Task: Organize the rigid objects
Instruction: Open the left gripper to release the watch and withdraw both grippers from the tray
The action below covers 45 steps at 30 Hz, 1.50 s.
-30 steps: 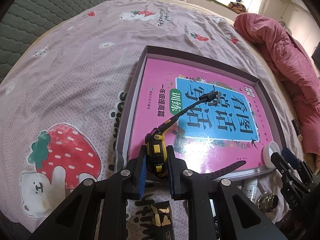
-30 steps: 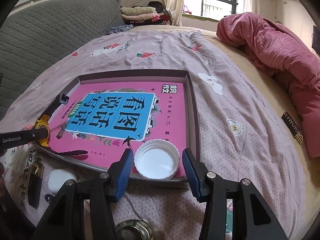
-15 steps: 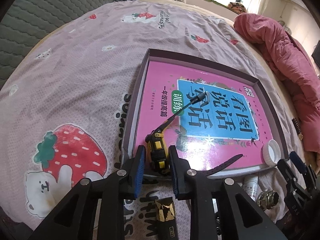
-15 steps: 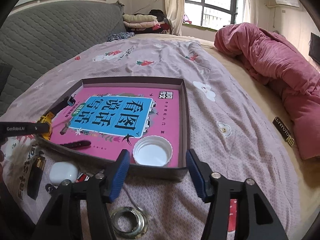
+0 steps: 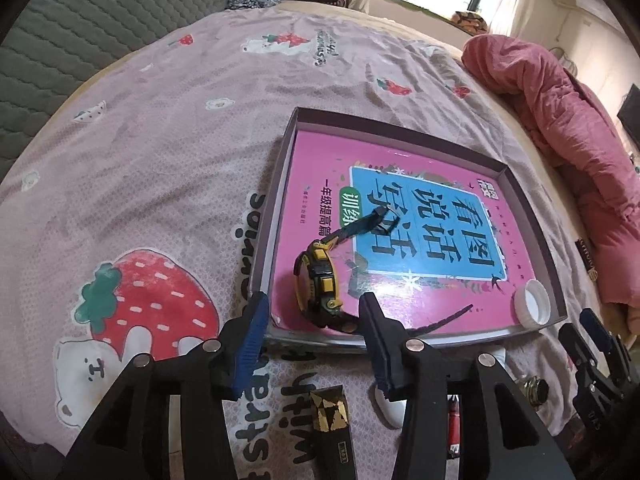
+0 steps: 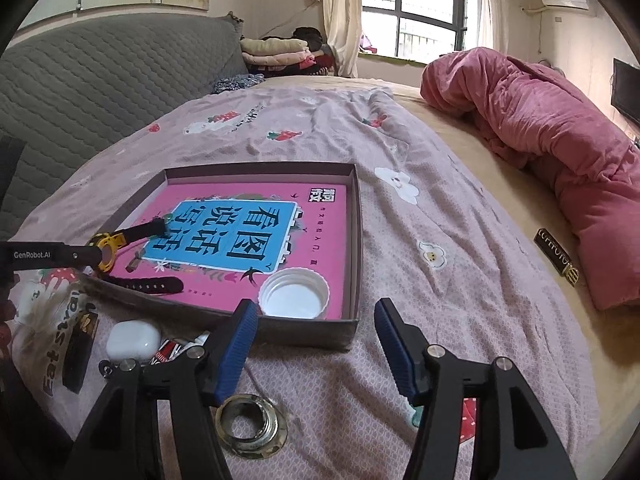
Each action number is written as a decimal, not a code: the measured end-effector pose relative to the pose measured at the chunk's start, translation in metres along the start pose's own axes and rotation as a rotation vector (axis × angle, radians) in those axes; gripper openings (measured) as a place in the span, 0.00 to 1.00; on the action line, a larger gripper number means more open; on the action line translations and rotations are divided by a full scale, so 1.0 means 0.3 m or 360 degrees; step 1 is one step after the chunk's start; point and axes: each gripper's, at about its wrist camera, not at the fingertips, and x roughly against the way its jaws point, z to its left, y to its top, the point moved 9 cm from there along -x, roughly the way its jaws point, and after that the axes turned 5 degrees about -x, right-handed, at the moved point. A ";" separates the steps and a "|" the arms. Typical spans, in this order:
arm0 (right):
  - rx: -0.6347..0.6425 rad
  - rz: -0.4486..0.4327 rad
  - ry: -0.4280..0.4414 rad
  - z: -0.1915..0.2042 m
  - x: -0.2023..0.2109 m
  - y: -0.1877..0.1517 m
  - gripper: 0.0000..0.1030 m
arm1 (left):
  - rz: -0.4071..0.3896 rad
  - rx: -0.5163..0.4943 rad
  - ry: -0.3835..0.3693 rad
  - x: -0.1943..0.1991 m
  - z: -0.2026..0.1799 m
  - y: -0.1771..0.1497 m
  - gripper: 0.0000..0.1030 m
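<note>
Left gripper [image 5: 312,320] opening around watch [image 5: 320,284], metal ring [image 6: 251,426] (right view only)

Both wrist cams near, downward; share tray [image 5: 276,184].

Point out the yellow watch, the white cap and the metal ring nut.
yellow watch [image 5: 318,286], left wrist view, on its case.
white cap [image 6: 294,294], right wrist view, on its inner floor.
metal ring nut [image 6: 251,426], right wrist view, on its threaded rim.

Light: soft daylight from the window [image 6: 408,8], which is blown out white.
Shadows: faint, falling on the bedspread [image 5: 160,152] away from the window.
Distortion: strong fisheye curving, black corners in both views.
Sharpness: mostly crisp; slight smear at the rims.
</note>
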 end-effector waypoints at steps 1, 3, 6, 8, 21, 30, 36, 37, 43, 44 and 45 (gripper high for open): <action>0.0006 -0.0004 0.0002 0.003 0.003 0.000 0.59 | -0.0009 0.0000 -0.0003 0.006 0.002 0.000 0.47; 0.0013 -0.0007 0.0009 0.010 0.009 -0.002 0.59 | -0.0021 0.0009 -0.0019 0.019 0.006 -0.002 0.47; 0.0027 -0.0012 0.0016 0.023 0.016 -0.005 0.59 | -0.0059 0.0015 0.0015 0.051 0.016 -0.002 0.53; 0.0036 -0.0018 0.0016 0.028 0.018 -0.003 0.59 | -0.0093 0.0015 0.0004 0.075 0.013 0.001 0.54; 0.0010 -0.0019 0.0091 0.036 0.058 -0.021 0.59 | -0.0201 -0.0006 0.0025 0.166 0.030 -0.029 0.59; 0.0087 0.0026 0.0121 0.066 0.090 -0.069 0.59 | -0.0089 -0.0078 0.0005 0.140 -0.028 -0.132 0.59; 0.0106 0.0080 0.0140 0.078 0.090 -0.100 0.59 | -0.0010 -0.0119 0.0017 0.126 -0.045 -0.187 0.59; 0.0100 0.0090 0.0141 0.078 0.087 -0.103 0.59 | 0.0001 -0.0125 0.0021 0.125 -0.044 -0.194 0.59; 0.0103 0.0132 0.0148 0.085 0.087 -0.128 0.59 | 0.0056 -0.0117 0.0034 0.117 -0.029 -0.228 0.59; 0.0110 0.0138 0.0147 0.089 0.088 -0.133 0.59 | 0.0065 -0.0116 0.0033 0.115 -0.028 -0.233 0.59; 0.0117 0.0143 0.0147 0.093 0.089 -0.137 0.59 | 0.0077 -0.0118 0.0036 0.113 -0.026 -0.239 0.59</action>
